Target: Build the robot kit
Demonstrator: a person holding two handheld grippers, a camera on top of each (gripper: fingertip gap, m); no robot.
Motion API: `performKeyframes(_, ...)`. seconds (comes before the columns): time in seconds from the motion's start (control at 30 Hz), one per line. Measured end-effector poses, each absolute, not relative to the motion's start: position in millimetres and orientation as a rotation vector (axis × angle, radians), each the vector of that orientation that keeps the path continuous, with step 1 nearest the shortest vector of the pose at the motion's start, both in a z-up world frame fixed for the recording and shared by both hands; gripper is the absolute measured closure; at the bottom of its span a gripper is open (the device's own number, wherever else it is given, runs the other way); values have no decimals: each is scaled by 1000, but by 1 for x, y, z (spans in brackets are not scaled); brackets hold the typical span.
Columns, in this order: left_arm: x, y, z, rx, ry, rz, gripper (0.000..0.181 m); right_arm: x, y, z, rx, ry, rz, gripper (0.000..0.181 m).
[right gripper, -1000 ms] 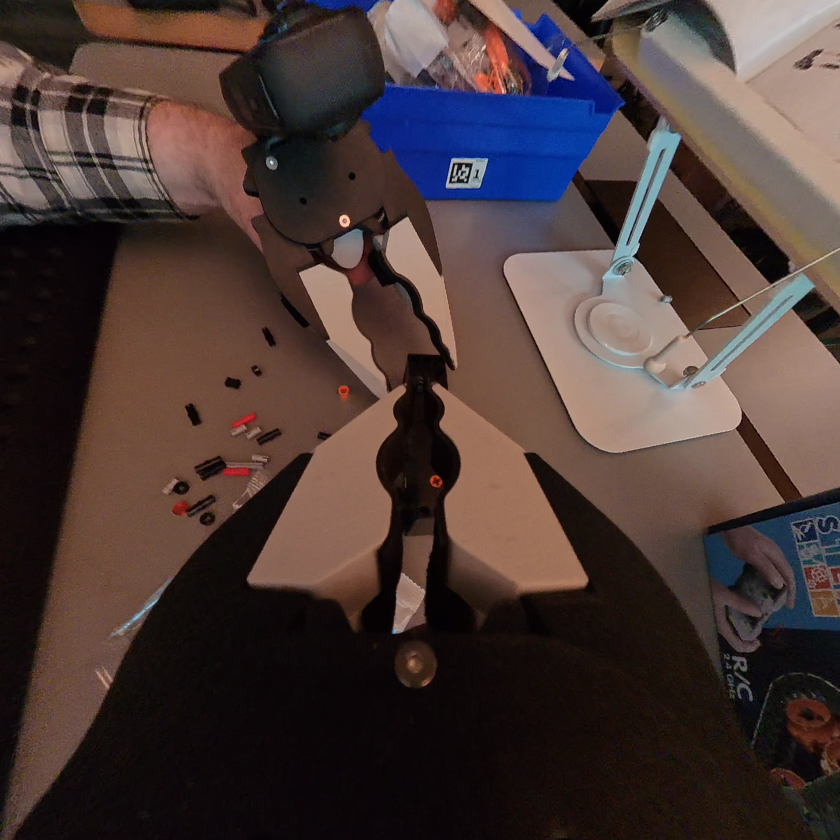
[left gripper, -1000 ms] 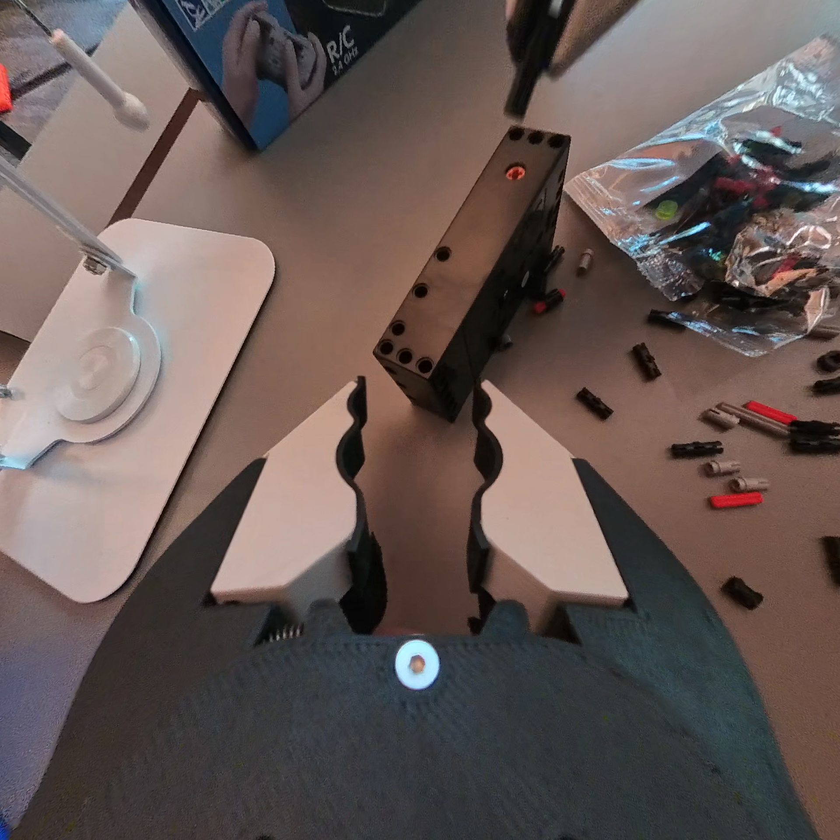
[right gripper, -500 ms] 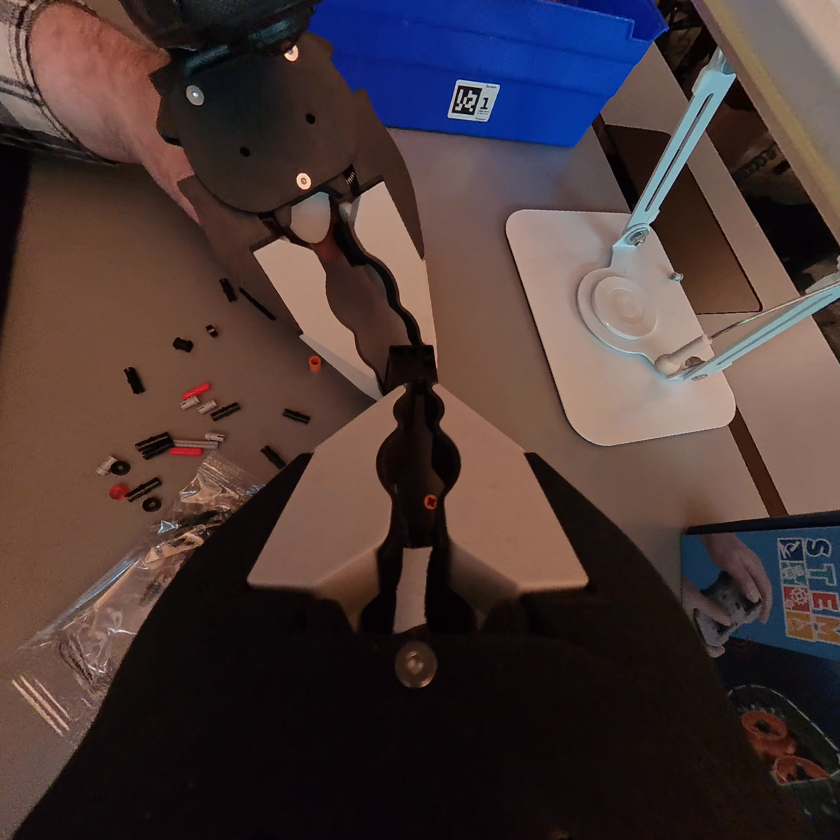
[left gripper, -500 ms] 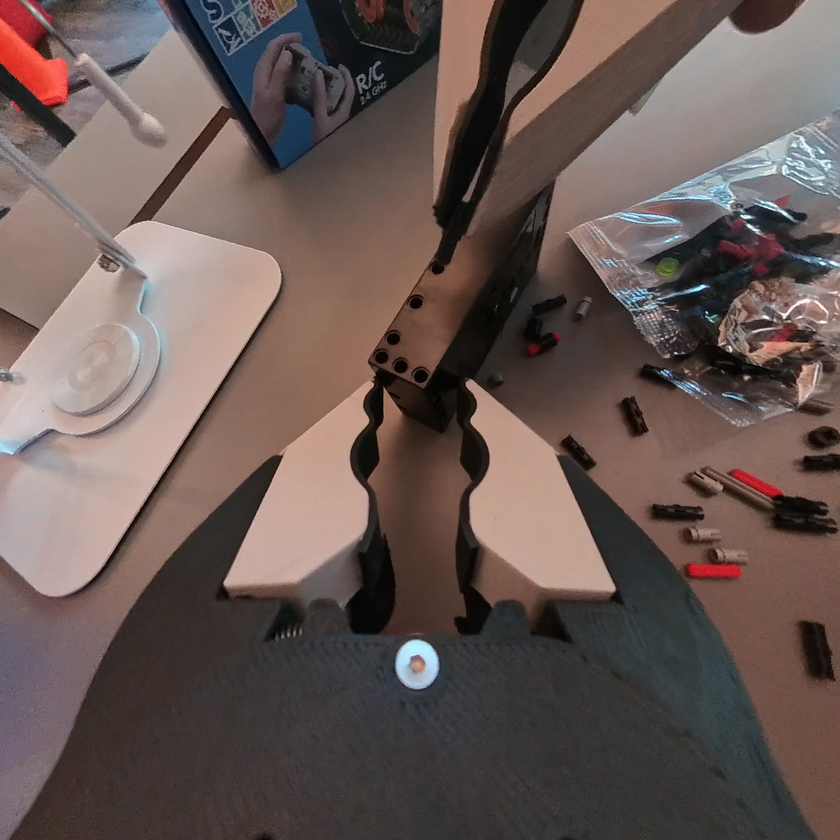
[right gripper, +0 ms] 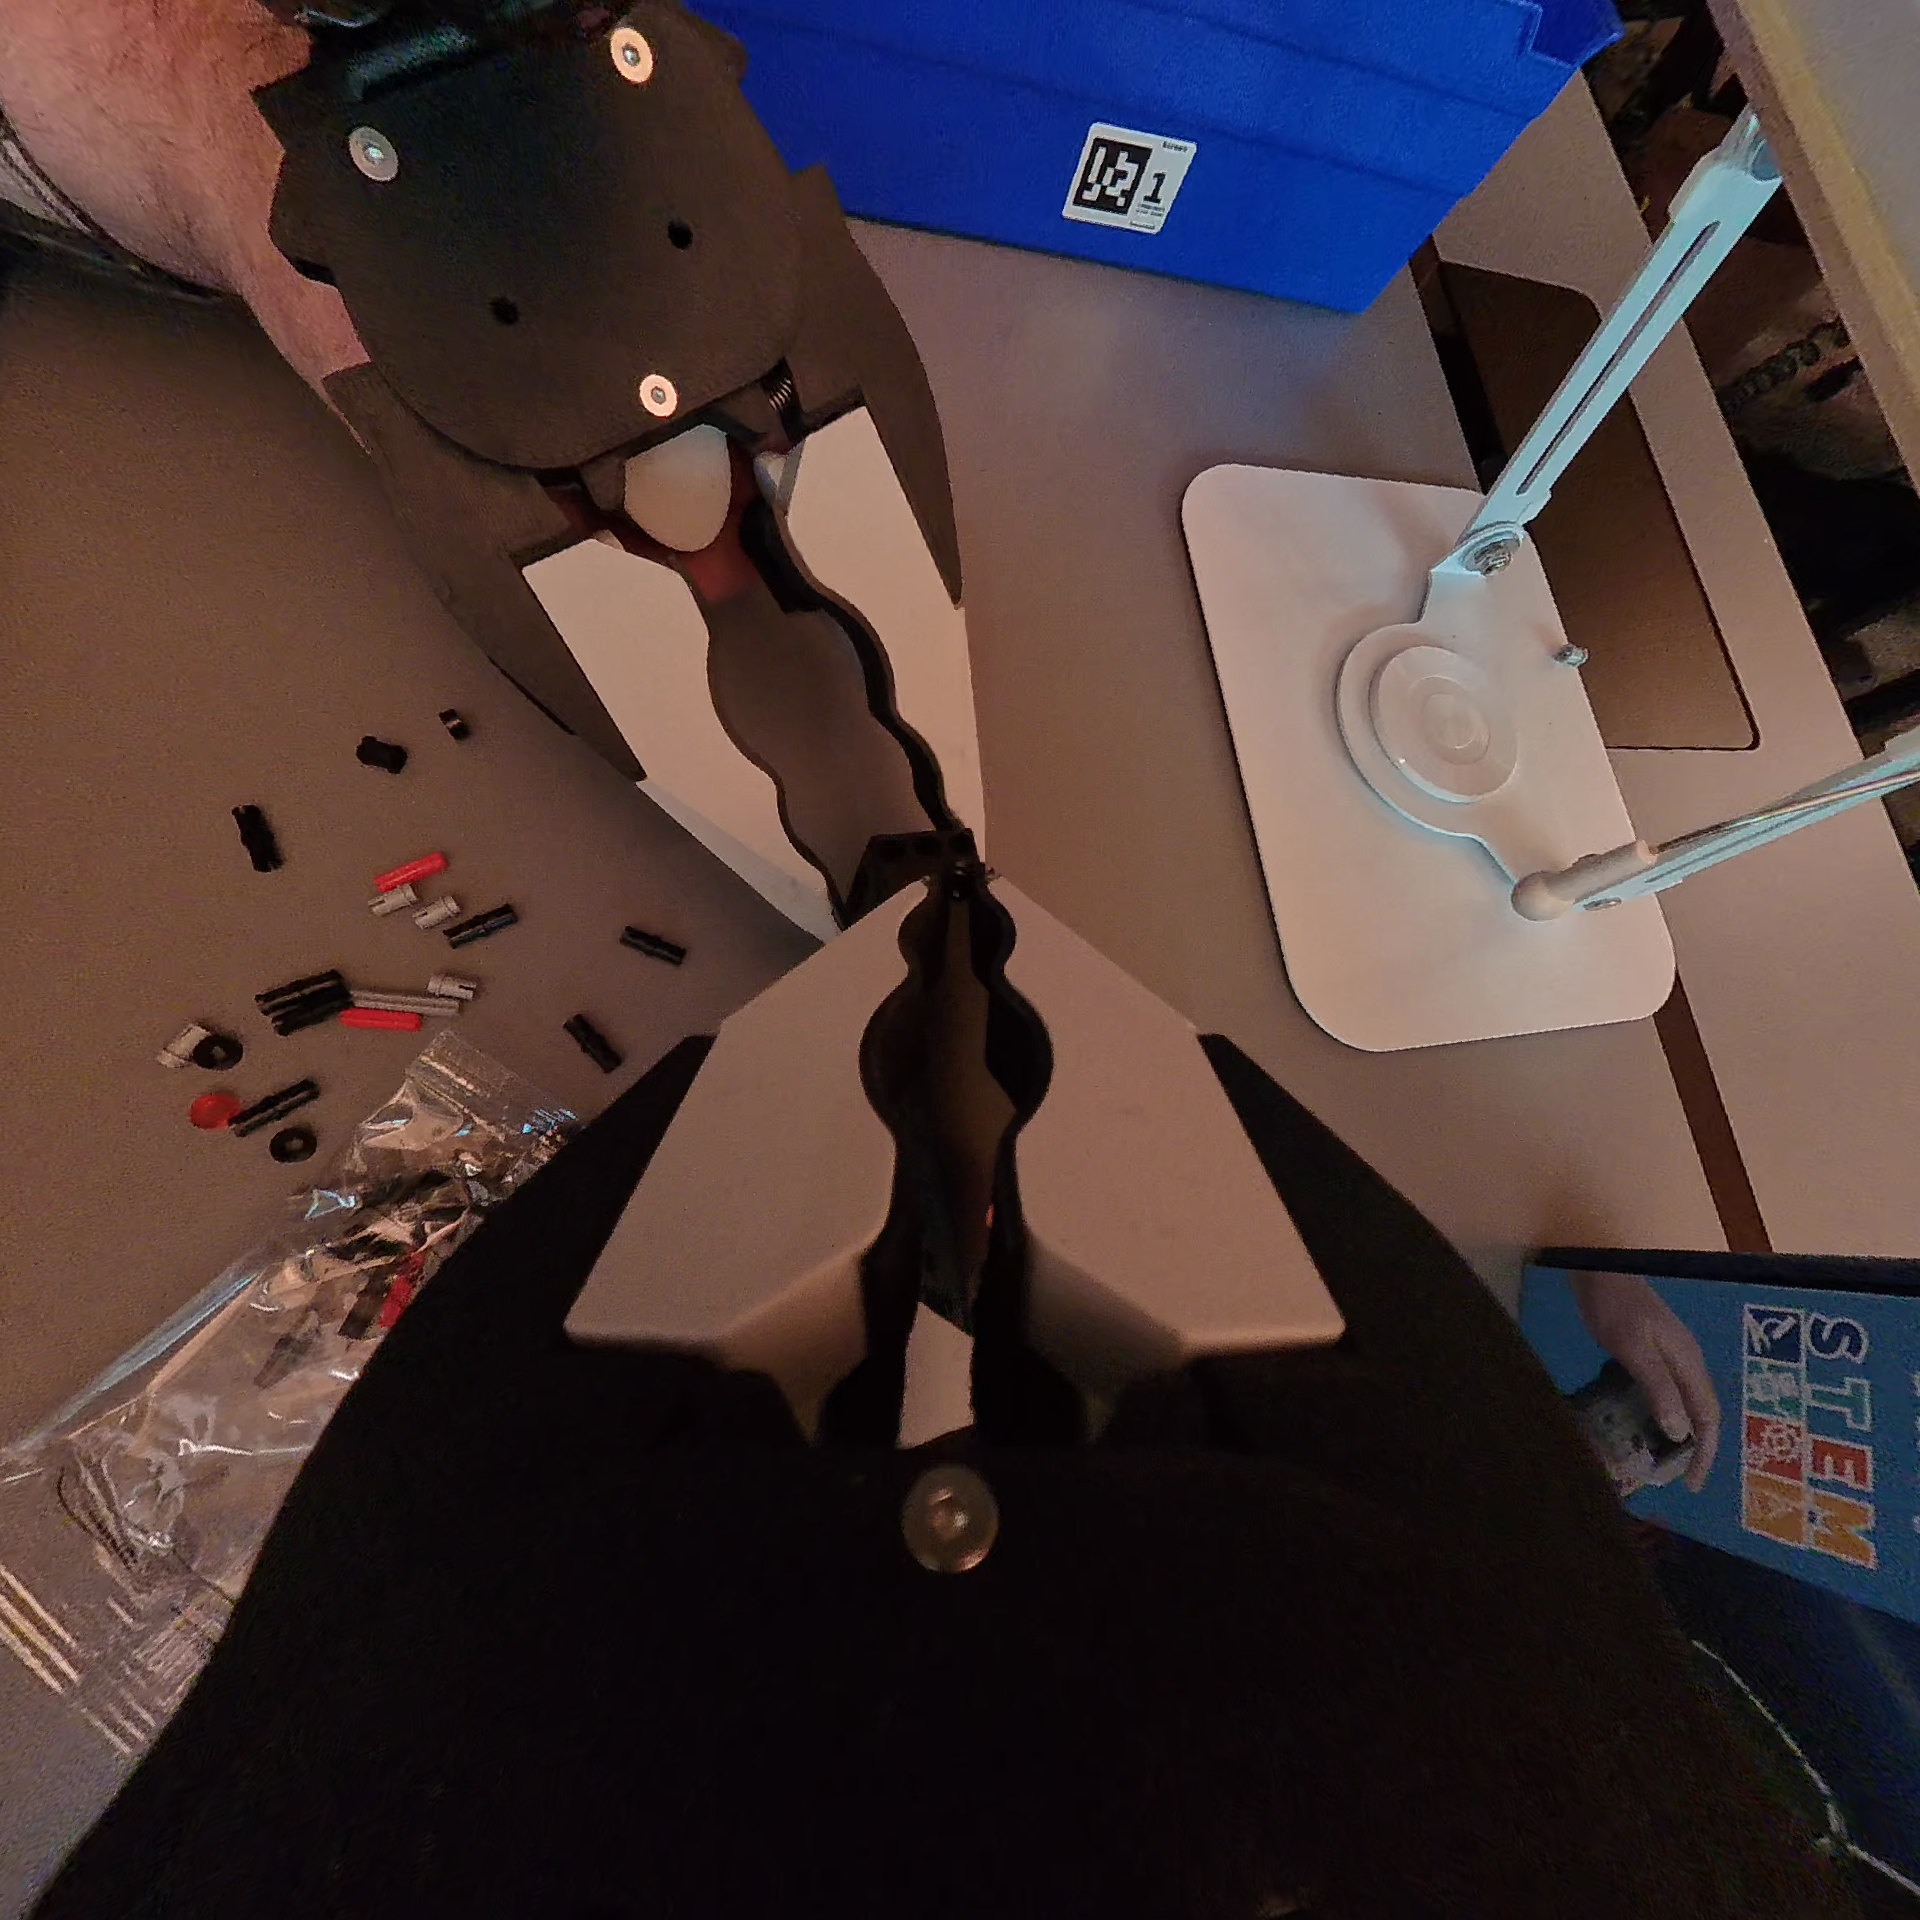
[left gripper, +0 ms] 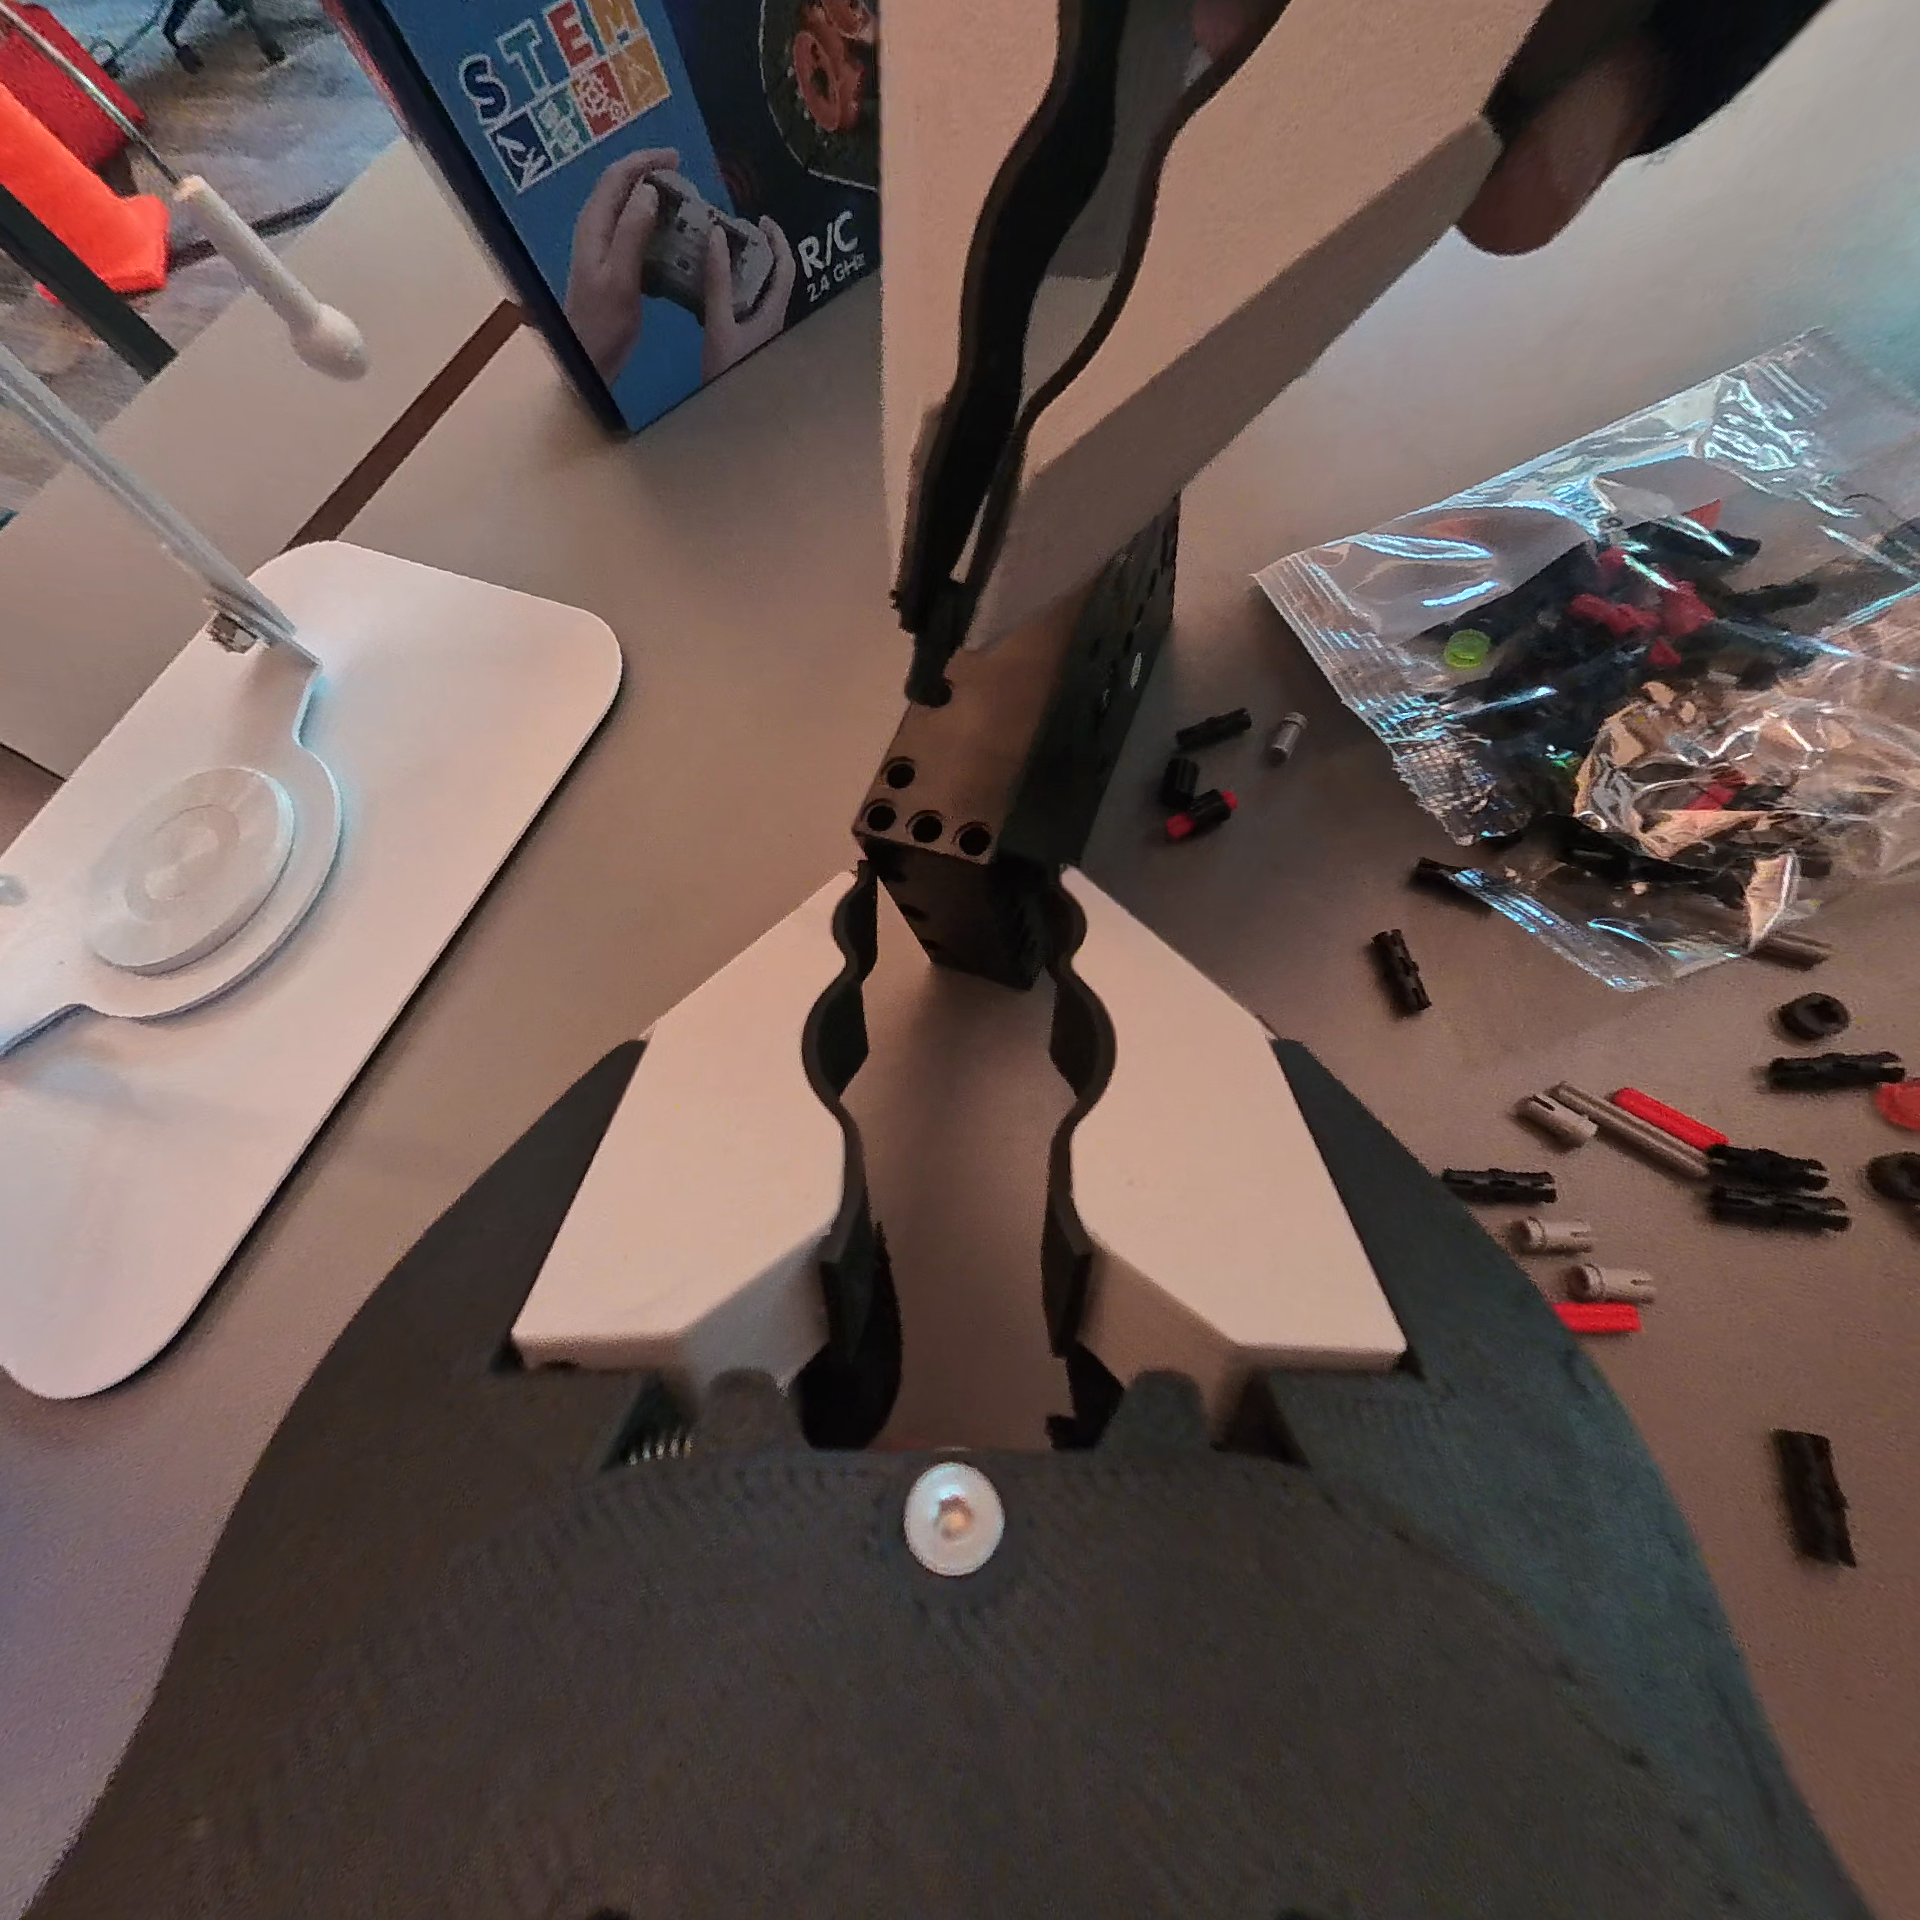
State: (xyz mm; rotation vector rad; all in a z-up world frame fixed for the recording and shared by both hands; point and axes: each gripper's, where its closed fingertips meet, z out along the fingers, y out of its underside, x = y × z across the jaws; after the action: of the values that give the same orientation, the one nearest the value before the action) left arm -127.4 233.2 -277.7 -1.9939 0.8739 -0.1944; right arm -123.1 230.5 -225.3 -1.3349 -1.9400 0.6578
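Observation:
A black block (left gripper: 940, 769) with round holes along its top lies on the grey table. My left gripper (left gripper: 961, 894) is shut on the block's near end, one finger on each side. My right gripper (left gripper: 930, 623) comes down from above, shut on a small black pin (left gripper: 923, 665). The pin's tip sits at a hole on the block's top face. In the right wrist view my right gripper (right gripper: 956, 899) is shut with its tips against the block (right gripper: 883, 868). Most of the block is hidden there.
A clear bag of small parts (left gripper: 1662, 707) and loose black, grey and red pins (left gripper: 1662, 1143) lie to the right. A white stand base (left gripper: 312, 831) is on the left, with a blue printed box (left gripper: 644, 208) behind it. A blue bin (right gripper: 1143, 125) stands at the table's far side. My hands' fingertips stand some 5 cm from each other.
My left gripper moved forward and closed on the block's near end. My right gripper came down with the pin from above the block's far end to a hole near its near end.

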Motion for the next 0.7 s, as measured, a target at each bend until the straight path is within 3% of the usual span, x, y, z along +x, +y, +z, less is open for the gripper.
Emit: performKeyframes(0.7, -116, 228, -282, -1966, 942, -265, 154, -121, 231, -234, -1319, -2027, 623, 179)
